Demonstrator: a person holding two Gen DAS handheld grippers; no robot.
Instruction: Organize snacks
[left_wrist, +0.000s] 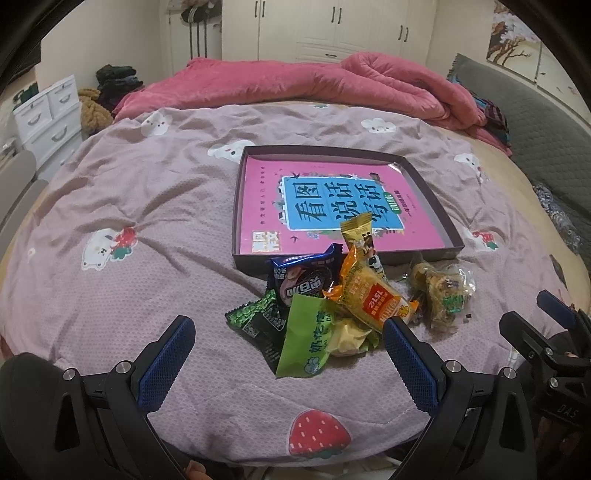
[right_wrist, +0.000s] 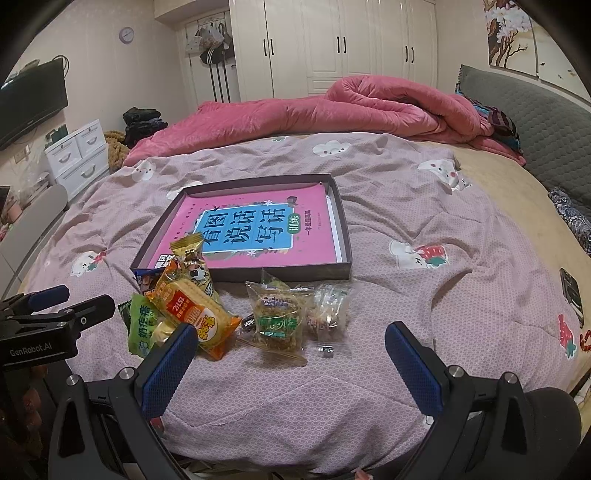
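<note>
Holding both tools low over the mauve quilted bedspread (left_wrist: 147, 206) printed with white bears and strawberries, I grip nothing. Farthest off, at twelve o'clock, lies the rumpled pink velvet comforter (left_wrist: 314, 85). Nearer, at twelve to one o'clock in the left wrist view, sits the shallow dark cardboard box tray (left_wrist: 238, 206), a pink workbook with a blue title panel (left_wrist: 332, 206) lying flat inside it. Just against its near wall lies the heap of snacks: an orange-and-yellow biscuit packet (left_wrist: 373, 295) on top, a light green wrapper (left_wrist: 310, 339) and a dark blue cookie packet (left_wrist: 303, 280) under and beside it, and a clear-wrapped brown cake (right_wrist: 277, 321) just at its three o'clock. My left gripper (left_wrist: 288, 354) is spread wide, as is my right gripper (right_wrist: 291, 362), both empty.
</note>
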